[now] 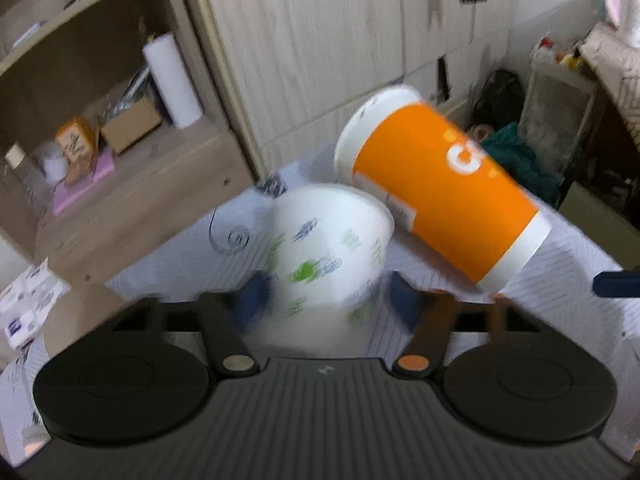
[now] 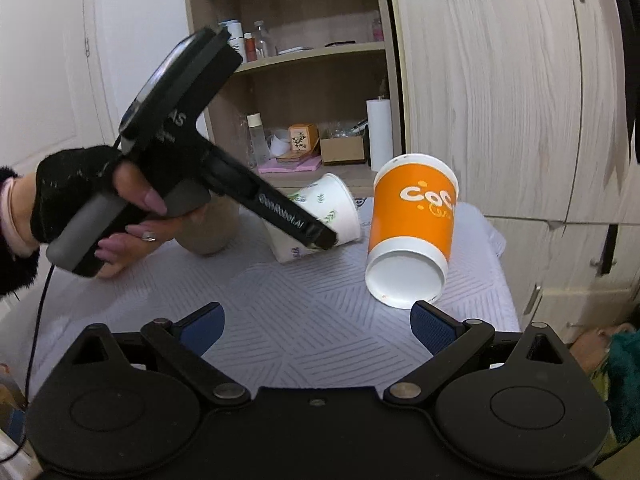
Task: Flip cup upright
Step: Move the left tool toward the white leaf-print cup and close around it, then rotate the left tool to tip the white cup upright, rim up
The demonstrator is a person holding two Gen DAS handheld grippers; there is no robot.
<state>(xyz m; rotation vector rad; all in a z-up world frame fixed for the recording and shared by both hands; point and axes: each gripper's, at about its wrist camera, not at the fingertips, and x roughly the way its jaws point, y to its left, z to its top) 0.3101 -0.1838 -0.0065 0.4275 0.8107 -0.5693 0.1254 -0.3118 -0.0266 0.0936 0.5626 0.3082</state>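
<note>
A white paper cup with green and blue prints (image 1: 326, 248) sits tilted between the blue pads of my left gripper (image 1: 324, 296), which is shut on its lower part. In the right wrist view the same cup (image 2: 320, 216) leans over the table with the left gripper (image 2: 316, 236) on it. An orange cup with a white rim (image 1: 440, 188) lies on its side beside it; its open mouth faces the right wrist camera (image 2: 412, 236). My right gripper (image 2: 316, 330) is open and empty, low over the cloth, its right pad just below the orange cup's mouth.
The table is covered with a white patterned cloth (image 2: 304, 312). An open shelf unit (image 2: 304, 92) behind holds bottles, boxes and a paper roll (image 2: 380, 132). A wooden wardrobe (image 2: 500, 92) stands at the right. A tissue pack (image 1: 28, 304) lies at the left.
</note>
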